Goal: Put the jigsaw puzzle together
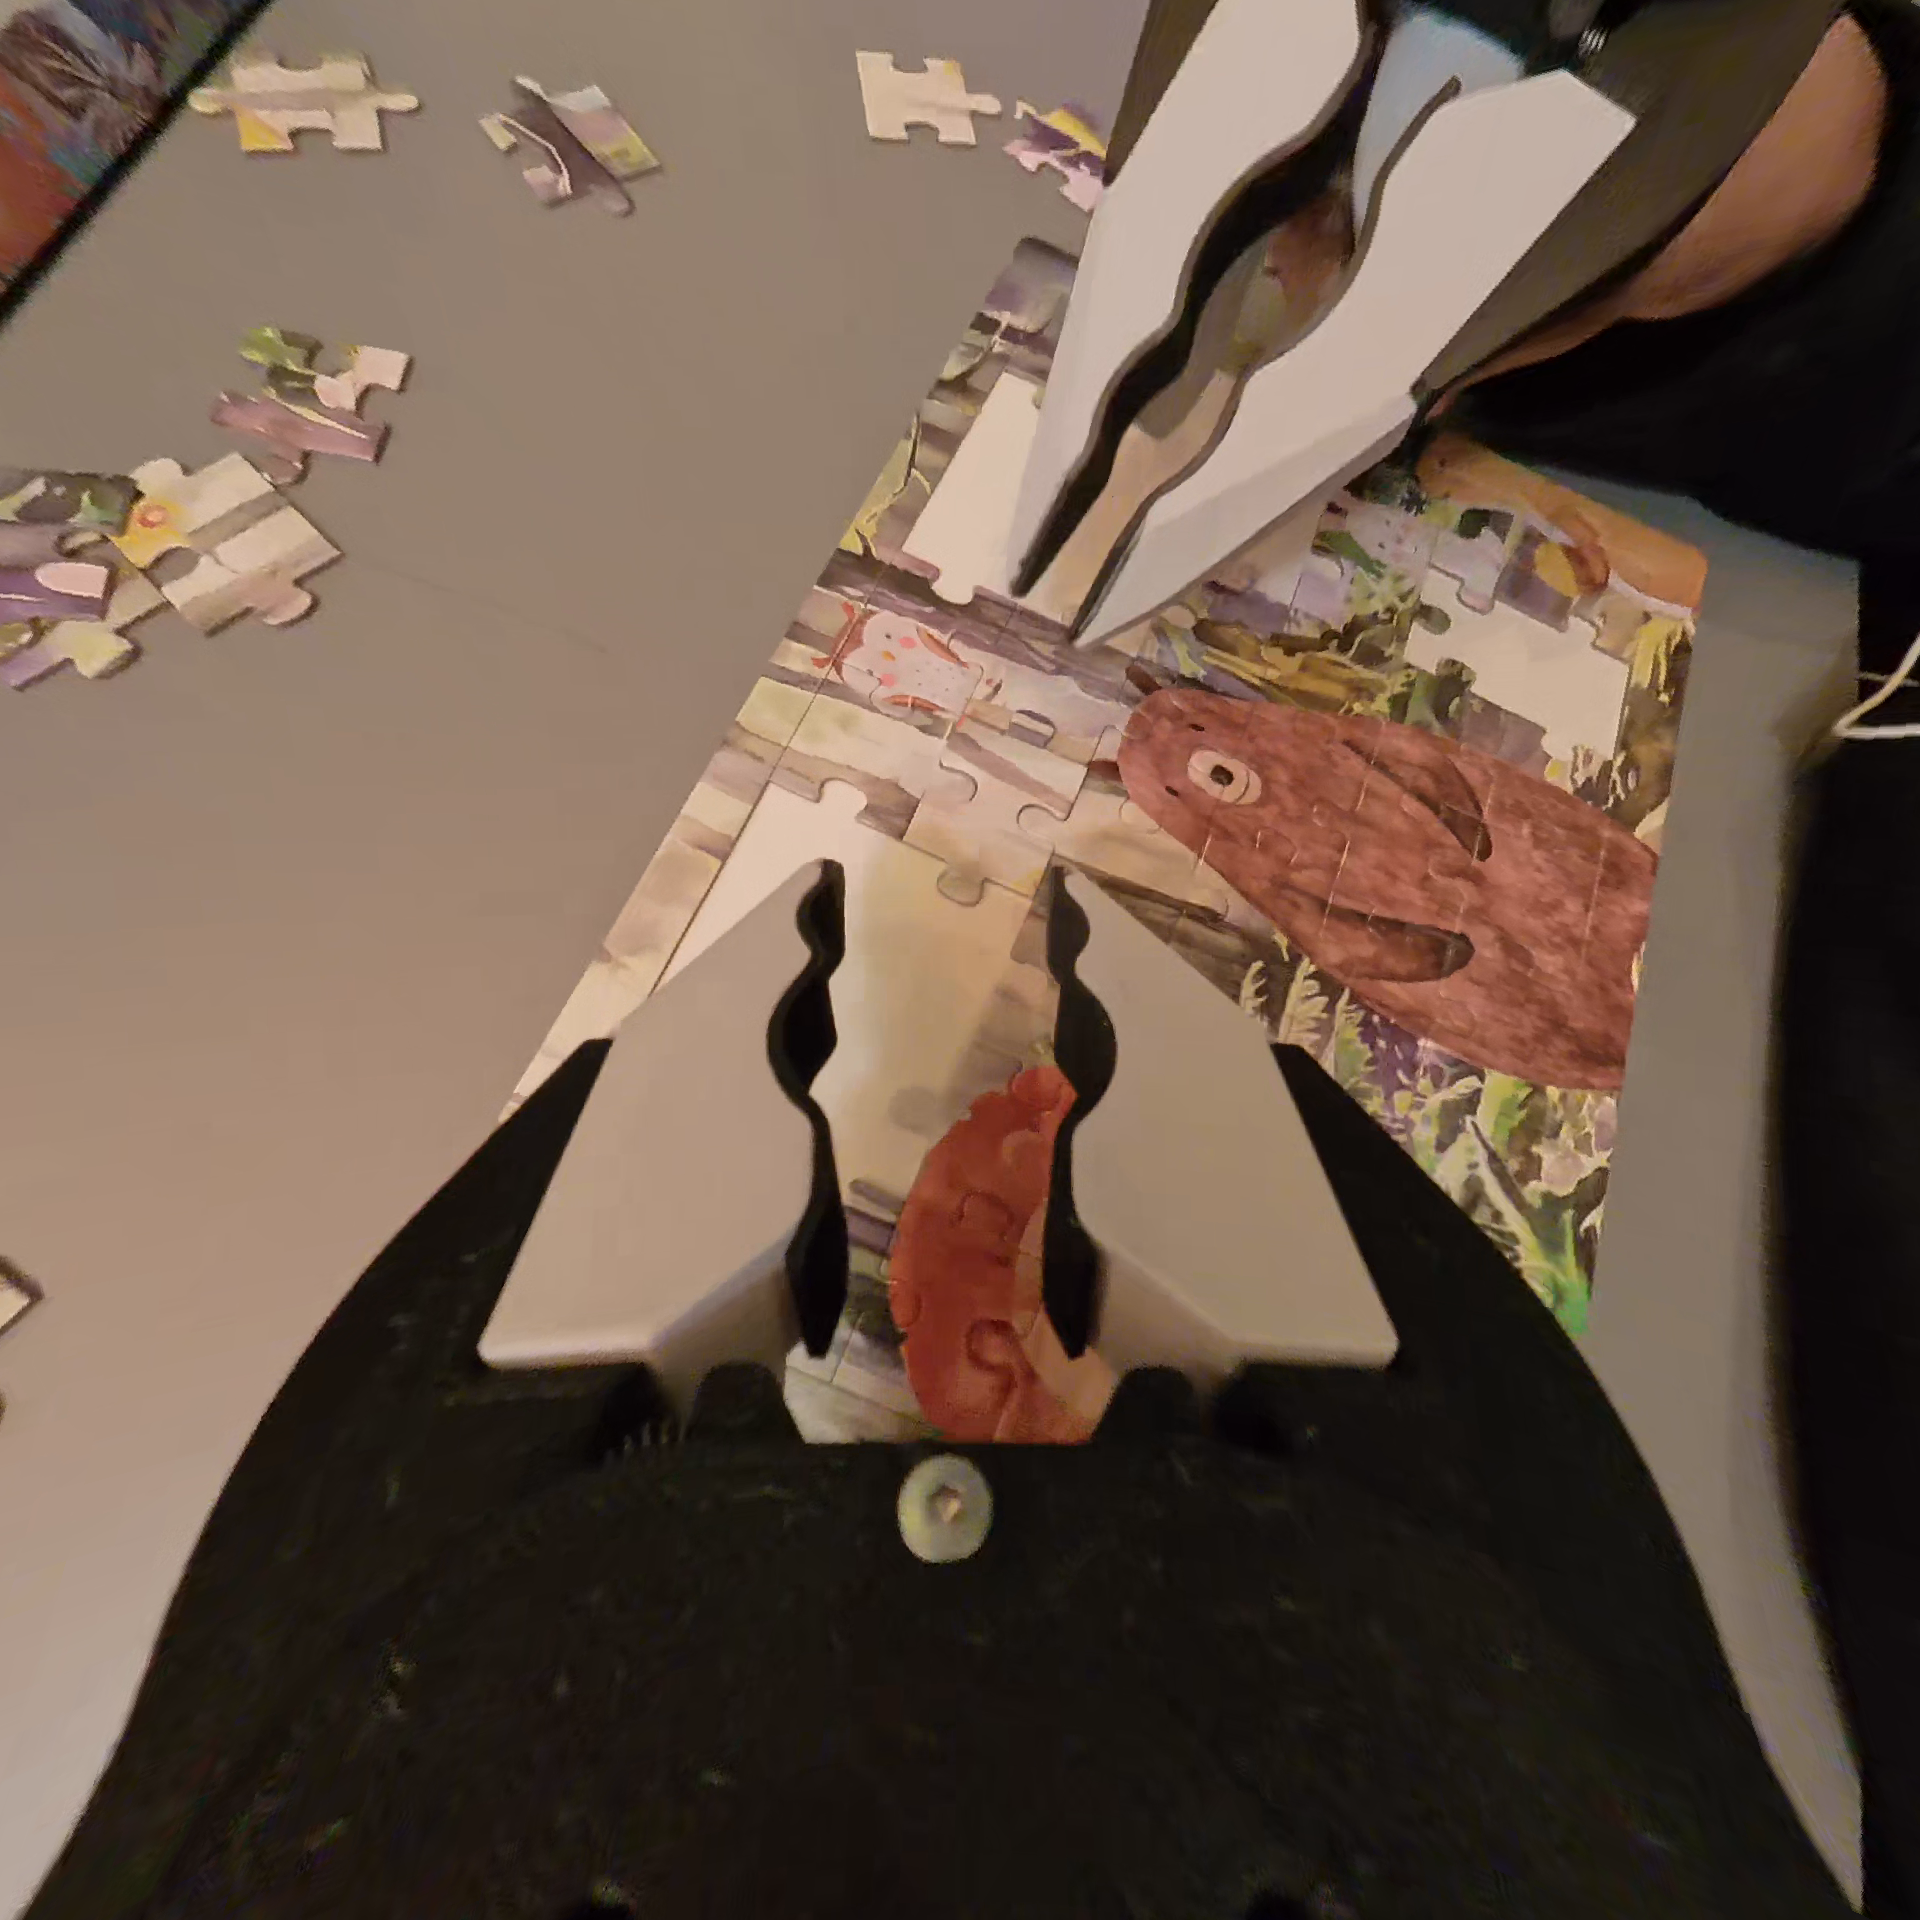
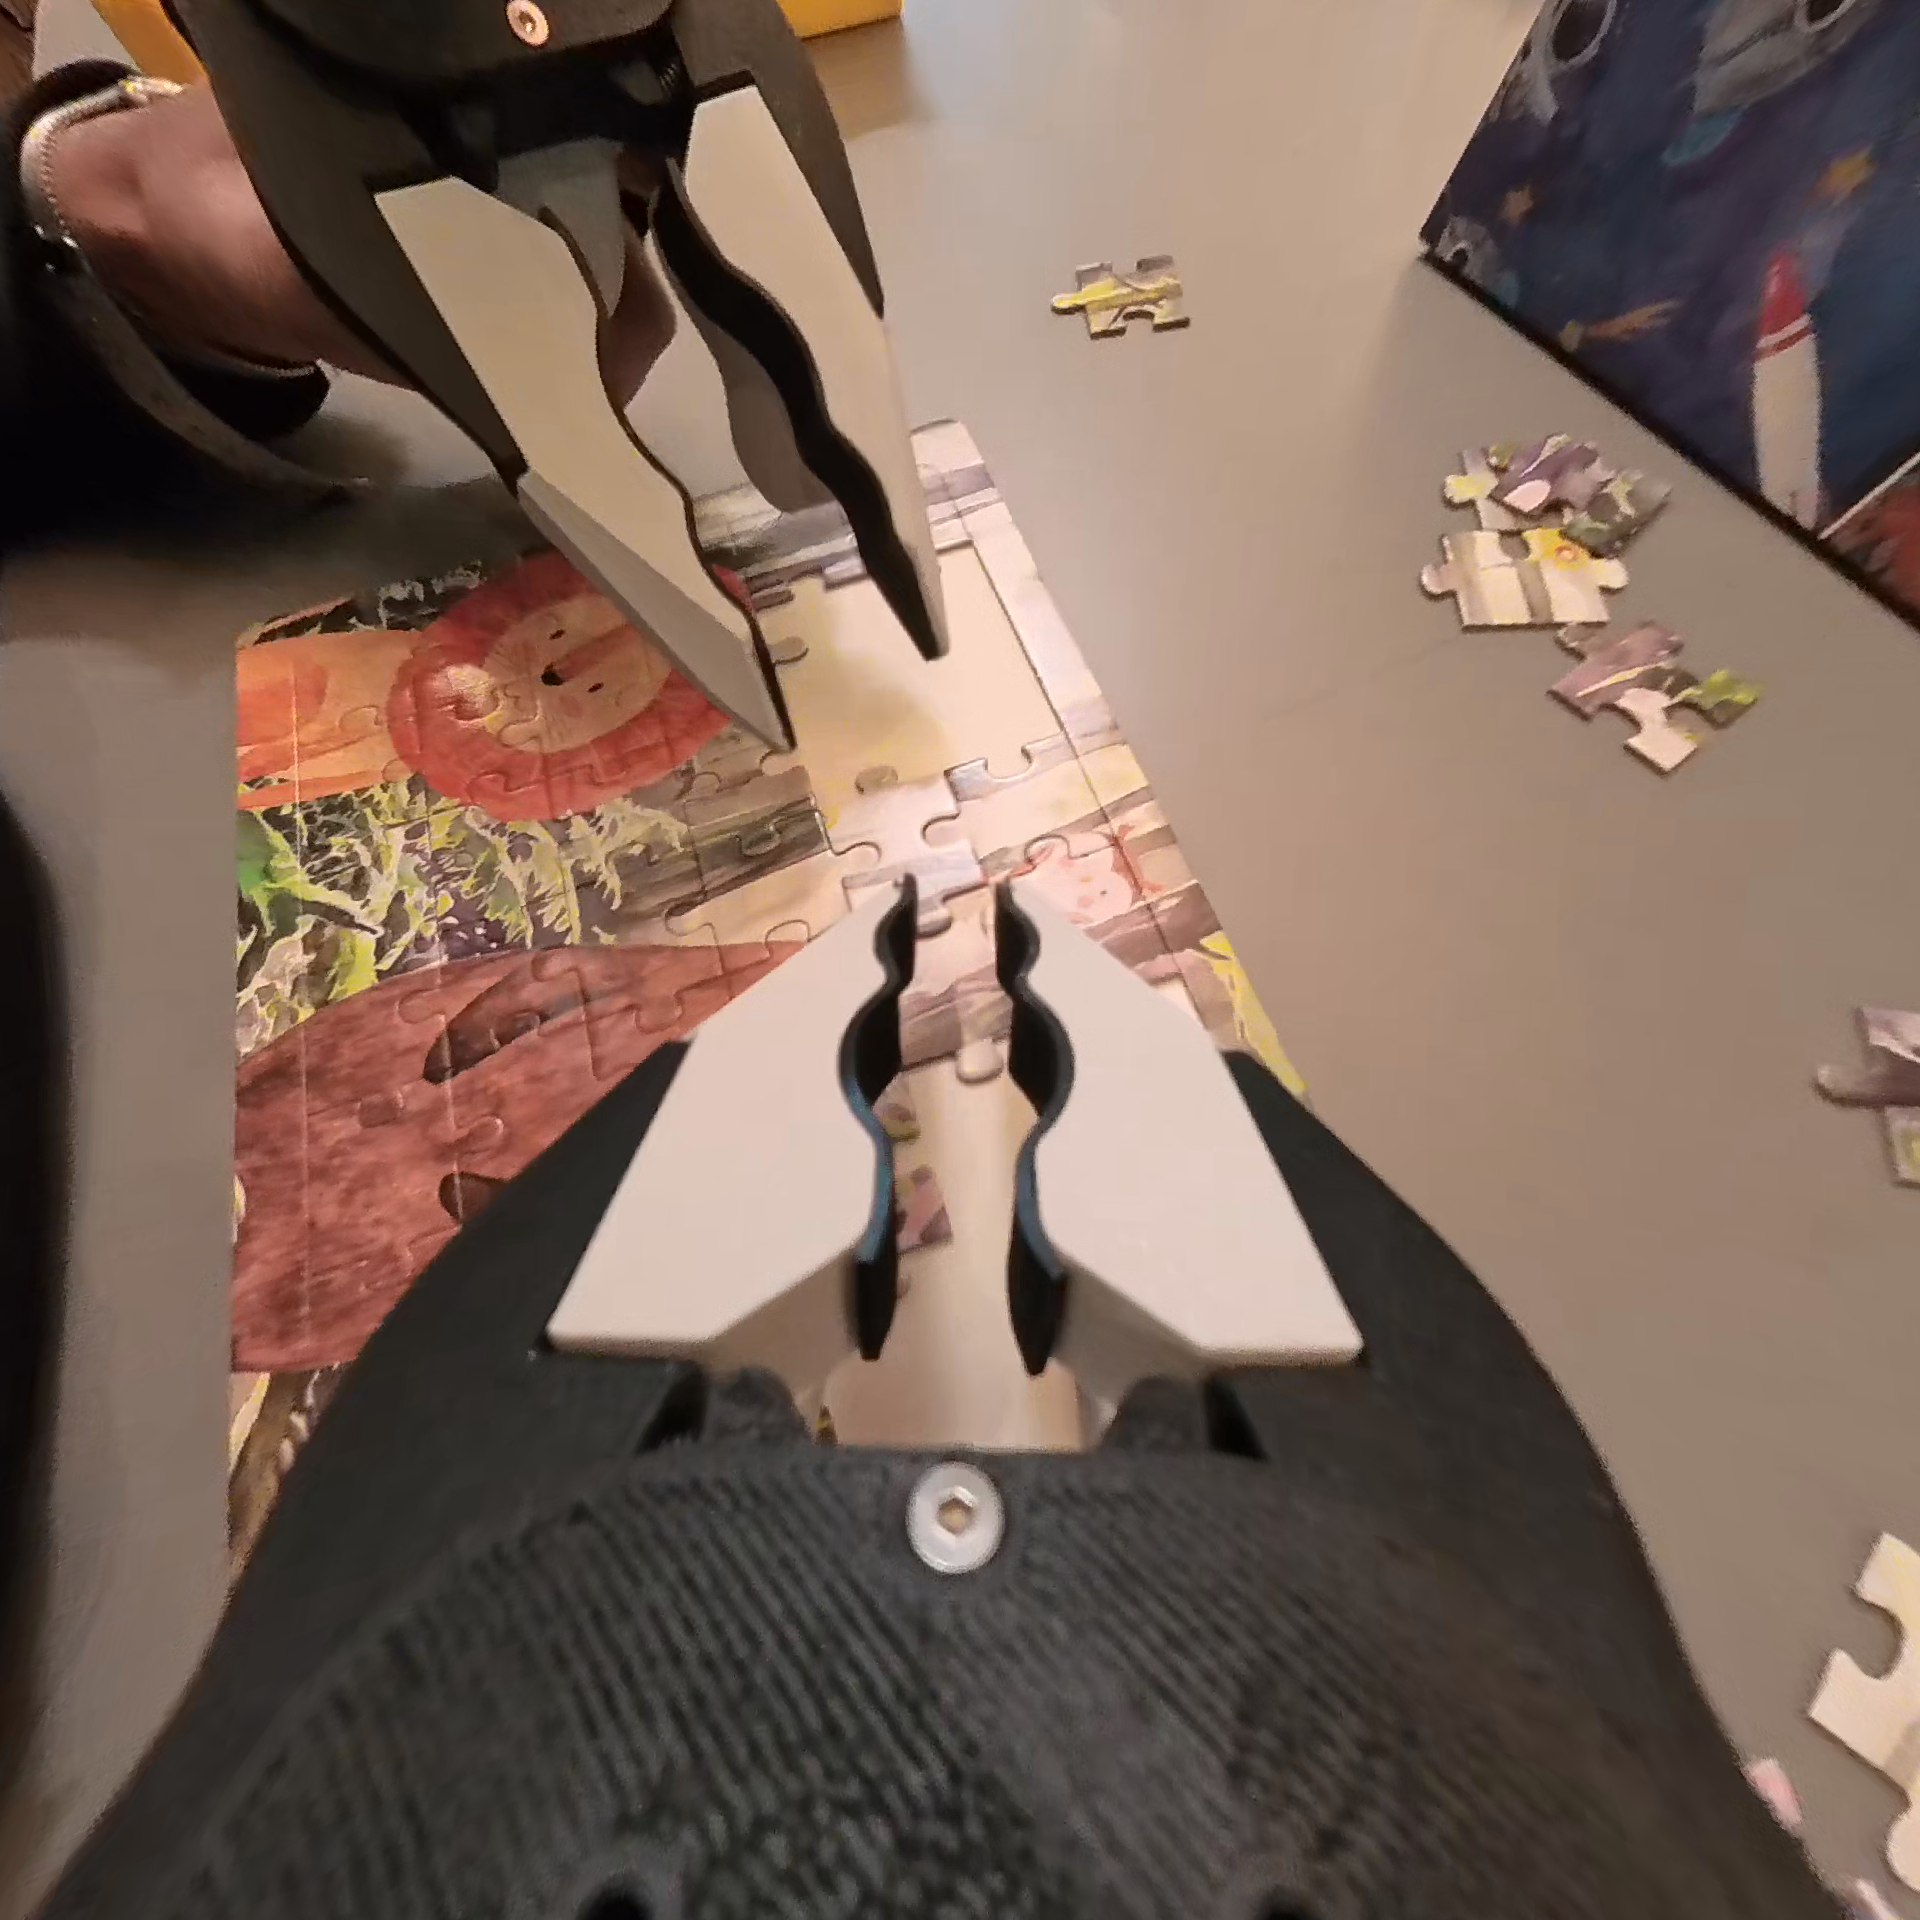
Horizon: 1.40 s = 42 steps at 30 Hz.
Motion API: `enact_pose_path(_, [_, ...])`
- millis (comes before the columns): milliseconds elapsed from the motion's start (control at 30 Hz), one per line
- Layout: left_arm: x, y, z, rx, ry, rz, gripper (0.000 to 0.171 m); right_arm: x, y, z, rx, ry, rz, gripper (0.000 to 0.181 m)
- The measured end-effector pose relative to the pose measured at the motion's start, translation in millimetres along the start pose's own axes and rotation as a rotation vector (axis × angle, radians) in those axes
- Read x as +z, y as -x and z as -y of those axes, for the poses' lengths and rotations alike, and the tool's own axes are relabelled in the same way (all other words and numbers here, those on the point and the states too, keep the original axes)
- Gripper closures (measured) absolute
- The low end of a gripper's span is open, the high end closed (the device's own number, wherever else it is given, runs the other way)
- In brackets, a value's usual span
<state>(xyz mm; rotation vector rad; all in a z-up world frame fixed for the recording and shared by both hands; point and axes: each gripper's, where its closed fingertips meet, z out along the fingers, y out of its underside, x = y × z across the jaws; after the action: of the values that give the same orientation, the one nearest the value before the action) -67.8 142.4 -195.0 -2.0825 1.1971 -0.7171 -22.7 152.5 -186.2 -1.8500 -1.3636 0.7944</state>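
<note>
The partly built jigsaw (image 1: pixel 1351 831) lies flat on the grey table (image 1: pixel 582 582), with a brown animal and a lion (image 2: pixel 551 675) in its picture. My left gripper (image 1: pixel 943 883) hovers low over the puzzle's pale near part, open and empty; it also shows in the right wrist view (image 2: pixel 854 696). My right gripper (image 2: pixel 956 888) is narrowly open and empty, its tips down at the puzzle's surface near a pale spotted creature; it enters the left wrist view from the top (image 1: pixel 1051 613). Loose pieces (image 1: pixel 208 551) lie beside the puzzle (image 2: pixel 1527 566).
More loose pieces are scattered on the table (image 1: pixel 301 99) (image 1: pixel 571 145) (image 1: pixel 925 99) (image 2: pixel 1127 296) (image 2: pixel 1652 691). A dark blue picture box (image 2: pixel 1714 260) stands at the table's side. A person's forearm (image 1: pixel 1766 260) is behind the right gripper. A yellow object (image 2: pixel 842 16) sits at the far edge. My right fingertips sit around 6 cm from my left ones. From either gripper's tips it is about 8 cm to the partly built jigsaw (image 1: pixel 1351 831).
</note>
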Motion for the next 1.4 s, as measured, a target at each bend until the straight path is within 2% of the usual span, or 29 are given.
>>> enact_pose_path(267, [11.0,-4.0,-11.3,0.035,0.071,0.011,0.139,15.3,8.7,-17.6,-0.053,0.115,0.007,0.159])
enact_pose_path(933, [16.5,-7.5,-10.5,0.010,0.057,-0.005,0.142,19.2,18.7,-10.6,-0.012,0.089,0.054,0.163])
enact_pose_path(1033, [16.7,-7.3,-10.6,0.016,0.058,0.000,0.142,20.2,11.6,-14.7,-0.043,0.112,0.002,0.159])
enact_pose_path(1200, [17.6,-7.5,-10.1,0.022,0.053,0.004,0.142,25.9,13.3,-11.7,-0.094,0.112,-0.032,0.140])
enact_pose_path(1400, [17.9,-7.6,-9.8,0.022,0.049,0.003,0.142,27.6,16.0,-11.2,-0.086,0.116,-0.013,0.139])
